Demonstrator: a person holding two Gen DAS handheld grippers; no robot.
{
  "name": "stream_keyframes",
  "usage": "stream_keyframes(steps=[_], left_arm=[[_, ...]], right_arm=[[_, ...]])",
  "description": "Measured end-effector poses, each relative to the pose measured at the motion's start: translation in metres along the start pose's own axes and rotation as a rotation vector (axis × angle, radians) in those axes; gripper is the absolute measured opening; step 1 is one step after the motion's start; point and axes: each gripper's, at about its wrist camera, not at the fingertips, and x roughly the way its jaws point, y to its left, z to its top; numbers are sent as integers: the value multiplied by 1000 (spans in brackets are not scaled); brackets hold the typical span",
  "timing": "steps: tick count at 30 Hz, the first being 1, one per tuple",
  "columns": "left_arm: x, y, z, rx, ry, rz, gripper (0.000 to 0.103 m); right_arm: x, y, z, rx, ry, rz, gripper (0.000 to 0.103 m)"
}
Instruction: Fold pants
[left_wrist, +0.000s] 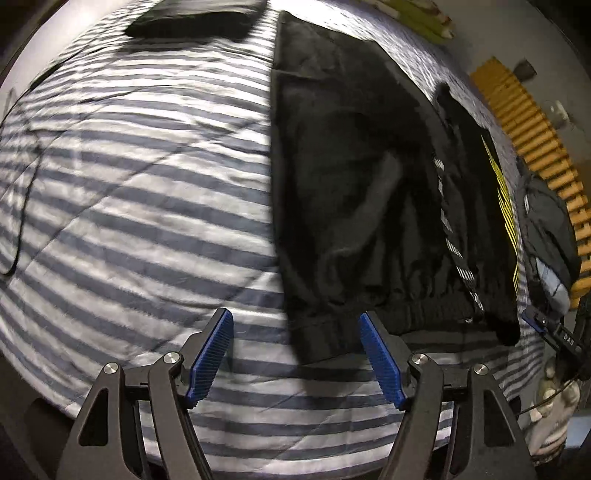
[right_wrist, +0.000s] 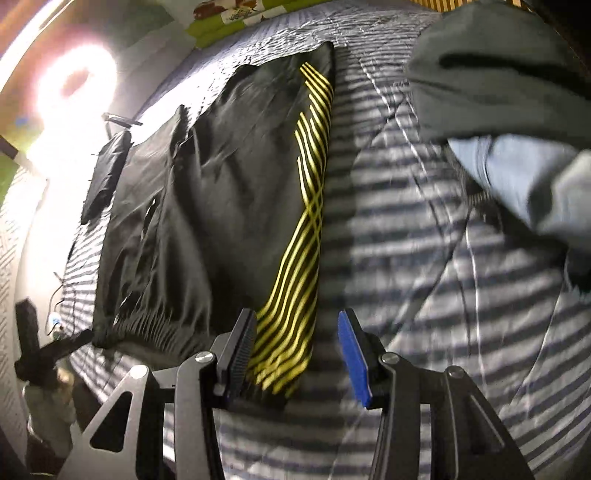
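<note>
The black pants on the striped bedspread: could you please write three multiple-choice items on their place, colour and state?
1. Where do the black pants lie?
A on the grey-and-white striped bedspread
B on a chair
C on the floor

2. What colour are the wavy stripes along the pants' side?
A red
B yellow
C white

3. What holds the pants?
A left gripper
B right gripper
C neither

1 A: striped cloth shows on all sides.
2 B: yellow lines on black.
3 C: both pairs of pads stand apart above the waistband.
</note>
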Motion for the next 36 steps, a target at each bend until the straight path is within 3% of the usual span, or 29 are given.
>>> stream_keyframes(steps=[2,5,9,14,16,17,18,20,23,25,27,29,32,36], left_arm=[[6,-8,-1,23,10,7,71],[12,-18,-1,64,1,34,56],[8,-12,2,39,4,31,15],[-9,7,1,-41,-10,-16,11],[-18,12,-3,-52,-27,-19,11],[-22,14,-5,-58,-32,-23,11],[-21,16,-9,-60,-28,-24,11],[-21,12,-19,-23,-20,10,11],[-17,7,-21,19,-1,46,16],[-26,4,-21,41,-10,65,26],[-43,-5,-22,90,-69,112,36],[-62,-20,-27,172,-119,138,48],[-79,-45,-38,261,-188,136,74],[-75,-101,-40,387,-221,124,79]], right_arm=[[-2,-5,-11,6,4,24,48],[5,-12,-24,27,34,60,50],[18,-11,-28,49,56,118,52],[26,11,-23,18,68,169,51],[28,24,-24,-32,69,139,39],[29,30,-25,-60,69,116,17],[29,37,-24,-88,73,88,9],[23,43,-22,-101,56,98,8],[24,44,-22,-137,84,27,9],[25,46,-24,-183,119,-1,15],[16,44,-22,-212,118,-15,25],[-1,36,-16,-200,72,2,33],[-19,22,-3,-144,5,33,34],[-32,4,8,-65,-77,22,34]])
